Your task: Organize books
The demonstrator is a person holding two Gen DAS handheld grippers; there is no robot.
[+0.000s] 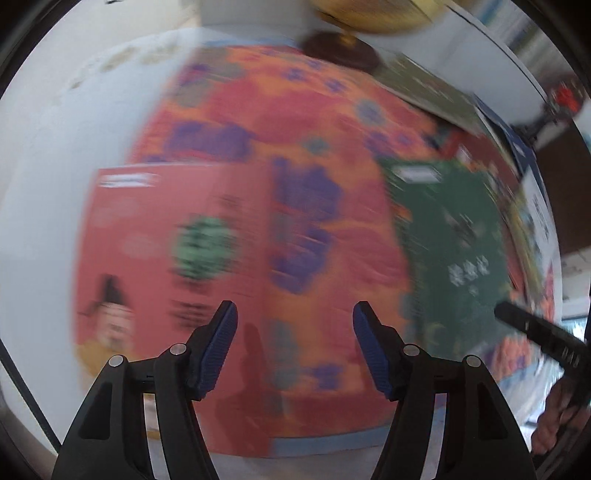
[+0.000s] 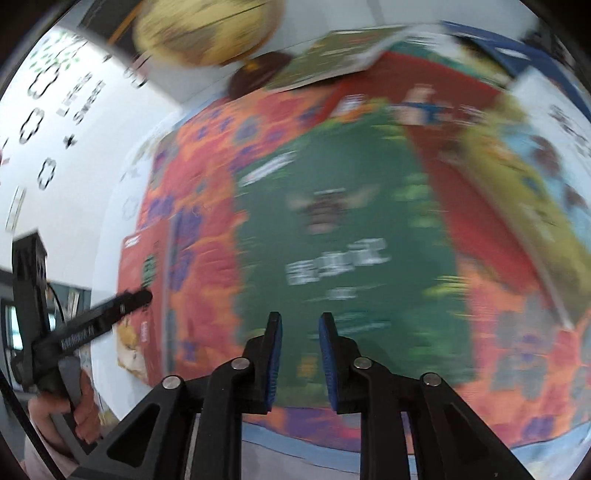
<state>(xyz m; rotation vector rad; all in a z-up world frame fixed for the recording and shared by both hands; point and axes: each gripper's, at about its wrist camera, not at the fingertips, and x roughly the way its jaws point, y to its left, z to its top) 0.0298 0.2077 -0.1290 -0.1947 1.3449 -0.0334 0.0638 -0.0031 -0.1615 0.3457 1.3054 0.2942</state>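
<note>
My left gripper (image 1: 294, 314) hangs with its jaws wide apart and nothing between them, over an orange patterned cloth (image 1: 332, 110). A red book (image 1: 166, 240) lies flat just beneath. My right gripper (image 2: 300, 325) has a narrow gap, holding nothing, above a green book (image 2: 332, 221). More books (image 2: 517, 166) overlap beyond it on the right. Farthest back stands a yellow globe (image 2: 207, 29) on its dark base.

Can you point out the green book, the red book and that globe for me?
green book (image 2: 343, 236): right wrist view, middle of its cover.
red book (image 1: 166, 254): left wrist view, middle of its cover.
globe (image 2: 207, 29): right wrist view, its yellow ball.
</note>
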